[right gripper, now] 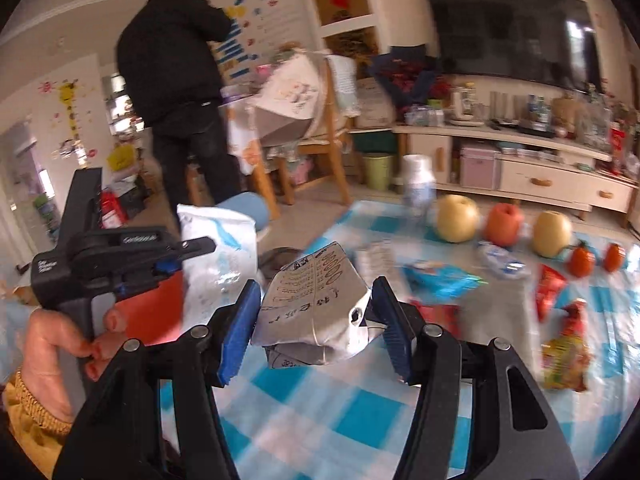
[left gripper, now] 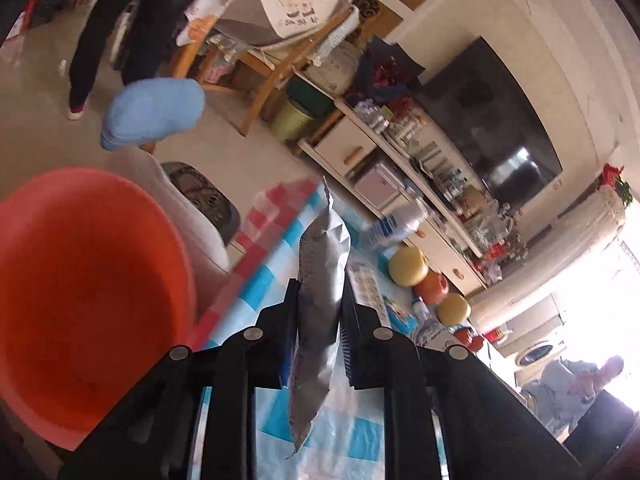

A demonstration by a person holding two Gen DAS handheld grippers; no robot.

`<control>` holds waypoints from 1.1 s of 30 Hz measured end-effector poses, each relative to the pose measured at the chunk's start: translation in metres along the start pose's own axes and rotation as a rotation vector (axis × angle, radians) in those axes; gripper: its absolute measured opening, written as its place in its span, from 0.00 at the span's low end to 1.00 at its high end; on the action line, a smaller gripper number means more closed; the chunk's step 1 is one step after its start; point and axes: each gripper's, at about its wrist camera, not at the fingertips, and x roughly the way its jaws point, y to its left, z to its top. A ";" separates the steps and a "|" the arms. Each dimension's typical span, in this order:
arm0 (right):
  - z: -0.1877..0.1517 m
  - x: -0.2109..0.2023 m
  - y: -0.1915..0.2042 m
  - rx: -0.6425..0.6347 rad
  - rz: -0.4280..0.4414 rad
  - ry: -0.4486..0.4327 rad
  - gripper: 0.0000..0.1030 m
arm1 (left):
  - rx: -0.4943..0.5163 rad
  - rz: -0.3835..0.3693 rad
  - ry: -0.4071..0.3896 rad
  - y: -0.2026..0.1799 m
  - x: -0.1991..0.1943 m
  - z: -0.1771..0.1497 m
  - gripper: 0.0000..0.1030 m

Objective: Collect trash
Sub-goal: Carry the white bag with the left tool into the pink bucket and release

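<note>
The left gripper (left gripper: 320, 320) has its two black jaws pressed tight on a long silver wrapper (left gripper: 320, 300). The wrapper hangs between them, above the blue and white checked cloth (left gripper: 360, 440). Just to the left sits a big orange basin (left gripper: 80, 280), very close to the camera.

The right gripper (right gripper: 316, 312) squeezes a crumpled silver packet (right gripper: 316, 304) with its blue pads (right gripper: 240, 324). Black writing shows on the packet. It is lifted over the checked cloth (right gripper: 320, 420). In this view the left gripper's handle (right gripper: 80, 260) is at the left side, held by a hand (right gripper: 52, 356) with red nails.

A bit farther on the cloth lie more wrappers: a blue one (right gripper: 444, 280), a red one (right gripper: 550, 288) and a yellow-red one (right gripper: 566, 356). Behind them stand two yellow pears (right gripper: 456, 218), a red apple (right gripper: 504, 224) and a small white bottle (right gripper: 418, 184).

Far back, a person in black (right gripper: 176, 72) stands by the wall. A dark TV (right gripper: 508, 36) hangs above a long white cabinet (right gripper: 520, 180).
</note>
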 end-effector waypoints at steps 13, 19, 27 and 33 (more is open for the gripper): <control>-0.008 0.128 0.133 -0.148 0.221 0.190 0.60 | -0.099 0.404 -0.091 0.117 -0.027 0.047 0.20; -0.023 0.115 0.110 -0.034 0.192 0.162 0.83 | -0.102 0.440 -0.105 0.112 -0.031 0.044 0.49; -0.041 0.070 0.061 0.006 0.074 0.152 0.84 | 0.089 0.364 -0.234 0.052 -0.034 0.028 0.71; -0.050 0.042 0.029 0.021 0.019 0.149 0.84 | 0.230 0.294 -0.330 0.004 -0.032 0.009 0.83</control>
